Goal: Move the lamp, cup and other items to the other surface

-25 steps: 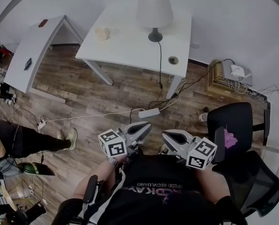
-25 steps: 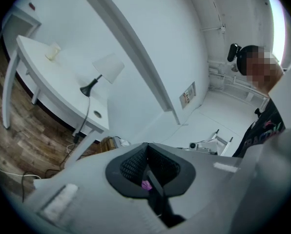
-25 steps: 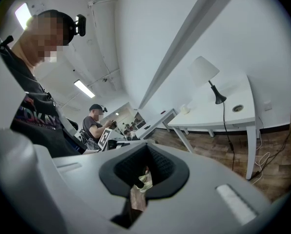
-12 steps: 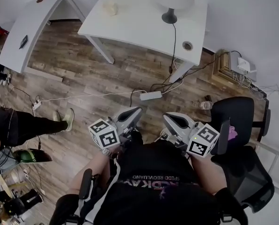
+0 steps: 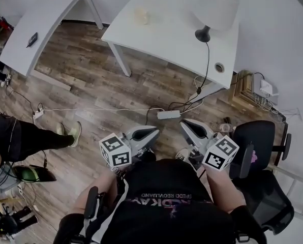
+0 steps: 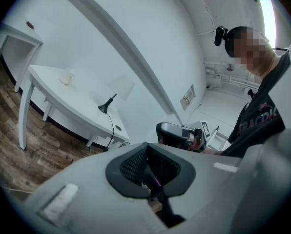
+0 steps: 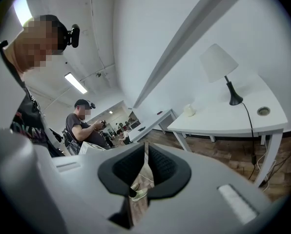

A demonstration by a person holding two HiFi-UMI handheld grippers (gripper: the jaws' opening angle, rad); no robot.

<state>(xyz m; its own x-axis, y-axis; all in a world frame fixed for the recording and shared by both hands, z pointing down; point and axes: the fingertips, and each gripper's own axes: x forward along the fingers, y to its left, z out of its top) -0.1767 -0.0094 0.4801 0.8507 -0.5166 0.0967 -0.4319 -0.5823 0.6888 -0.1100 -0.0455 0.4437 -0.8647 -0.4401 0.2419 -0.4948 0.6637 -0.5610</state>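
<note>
One lamp [image 5: 212,11] stands near the table's [image 5: 161,40] right end, floor [image 5: 116,88] before it.

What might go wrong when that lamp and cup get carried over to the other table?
The lamp trails a cord down toward the power strip on the floor; carried to the other table, it may pull taut and tip. Loose cables cross the floor ahead, a likely trip hazard.
</note>
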